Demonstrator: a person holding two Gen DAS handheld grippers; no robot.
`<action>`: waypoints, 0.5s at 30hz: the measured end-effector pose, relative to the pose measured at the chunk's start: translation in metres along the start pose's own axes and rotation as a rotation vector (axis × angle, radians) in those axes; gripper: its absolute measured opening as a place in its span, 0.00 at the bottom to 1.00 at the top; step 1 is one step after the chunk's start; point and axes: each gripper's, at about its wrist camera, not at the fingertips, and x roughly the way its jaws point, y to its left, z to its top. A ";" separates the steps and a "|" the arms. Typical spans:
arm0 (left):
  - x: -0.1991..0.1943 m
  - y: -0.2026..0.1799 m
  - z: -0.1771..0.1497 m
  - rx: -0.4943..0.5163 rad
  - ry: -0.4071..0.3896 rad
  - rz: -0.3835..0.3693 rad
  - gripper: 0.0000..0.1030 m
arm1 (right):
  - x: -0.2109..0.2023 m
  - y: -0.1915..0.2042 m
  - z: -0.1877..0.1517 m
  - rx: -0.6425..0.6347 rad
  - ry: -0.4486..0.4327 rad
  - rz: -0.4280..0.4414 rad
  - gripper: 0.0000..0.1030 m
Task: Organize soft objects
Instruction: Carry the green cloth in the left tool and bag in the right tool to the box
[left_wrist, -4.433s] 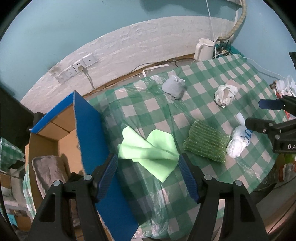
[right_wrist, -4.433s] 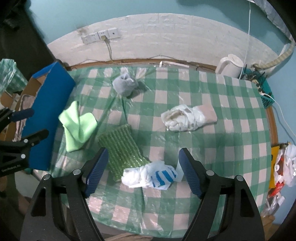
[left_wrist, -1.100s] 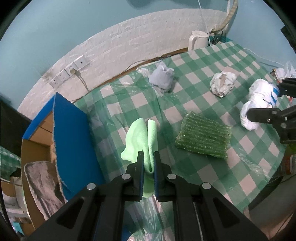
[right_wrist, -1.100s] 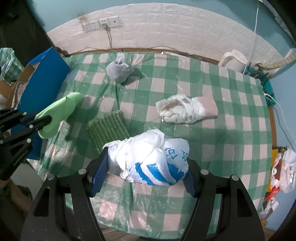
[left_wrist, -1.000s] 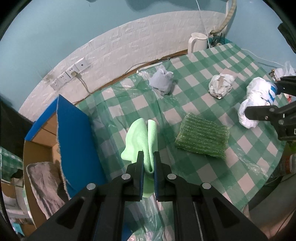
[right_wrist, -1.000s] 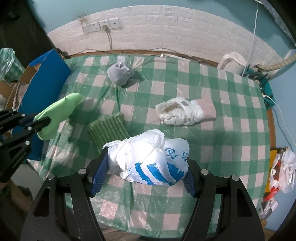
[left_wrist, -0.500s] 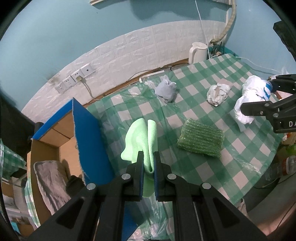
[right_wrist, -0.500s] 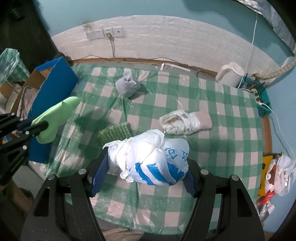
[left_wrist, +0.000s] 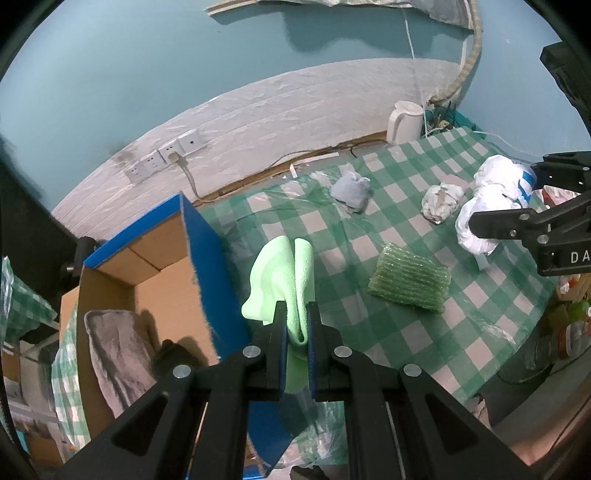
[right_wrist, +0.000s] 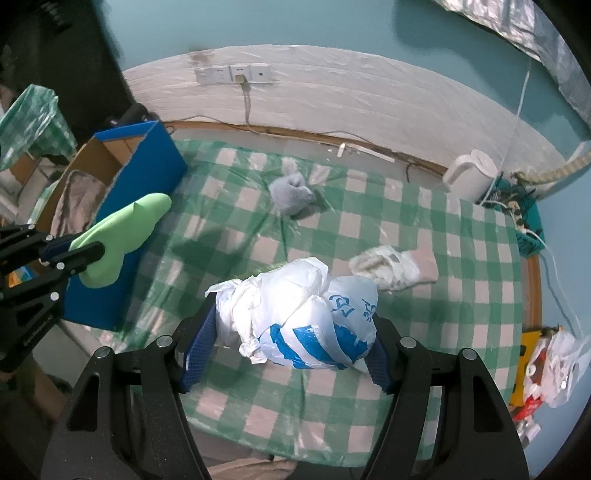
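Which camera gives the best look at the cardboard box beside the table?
The left wrist view: it looks down into the open cardboard box, showing its brown inside and the grey cloth lying there. The right wrist view shows it small at the left, partly behind the light green cloth.

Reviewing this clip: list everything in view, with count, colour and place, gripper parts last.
cloth: 1, light green, held above the table's left edge
plastic bag: 1, white and blue, held
ribbed pad: 1, dark green, tabletop
grey bundle: 1, far side
white bundle: 1, right of centre
box: 1, cardboard with blue flap, left of table
kettle: 1, white, far corner
tablecloth: 1, green check
left gripper: shut on cloth
right gripper: shut on plastic bag
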 end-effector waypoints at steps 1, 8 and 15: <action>-0.002 0.004 0.000 -0.007 -0.003 0.000 0.09 | -0.001 0.004 0.002 -0.006 -0.003 0.001 0.68; -0.012 0.026 -0.004 -0.053 -0.022 0.002 0.09 | -0.007 0.031 0.018 -0.043 -0.022 0.018 0.68; -0.023 0.049 -0.011 -0.085 -0.043 0.015 0.09 | -0.005 0.058 0.030 -0.080 -0.019 0.028 0.68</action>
